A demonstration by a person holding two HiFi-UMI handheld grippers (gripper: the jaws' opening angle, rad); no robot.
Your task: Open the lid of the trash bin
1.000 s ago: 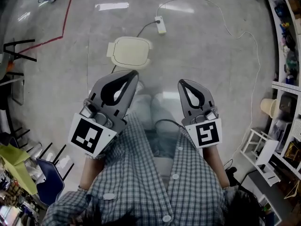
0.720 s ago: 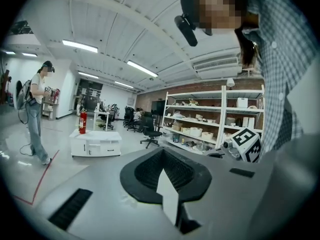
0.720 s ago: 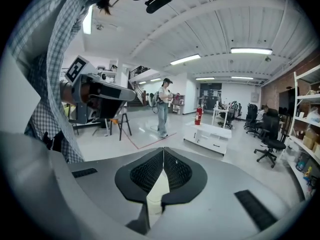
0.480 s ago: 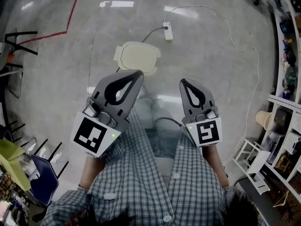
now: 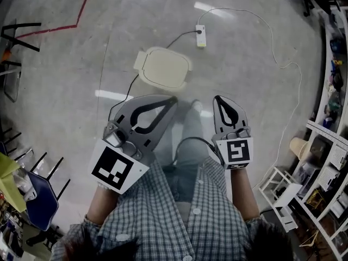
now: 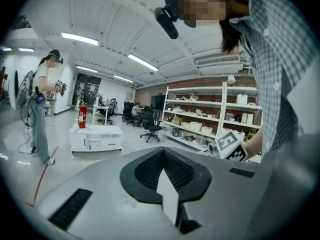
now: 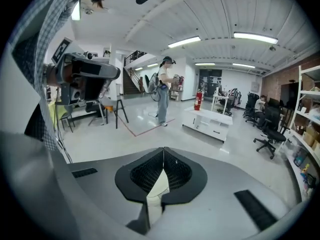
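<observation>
A broad, glossy grey floor [image 5: 70, 75] fills the head view, with a red tape line [image 5: 81, 12] at 11 o'clock and cluttered shelves [image 5: 333, 118] round the rim at 3 o'clock. The trash bin [image 5: 163, 68] stands on that floor at 12 o'clock from the person, seen from above, so only its cream lid [image 5: 169, 64] shows, lying flat and closed. A power strip [image 5: 201, 36] sits just past it at 1 o'clock.

The left gripper [image 5: 173, 99] and right gripper [image 5: 220, 98] are held out side by side, well short of the bin and touching nothing. Each gripper's own view shows its jaws pressed tip to tip with nothing between them.

This looks like the approach: the lid is untouched. The small tab on the lid's 9 o'clock edge may be a hinge or a handle; from this height it is hard to say. The next move probably calls for stepping closer, lowering one gripper, parting its jaws and finding an edge to lift.
</observation>
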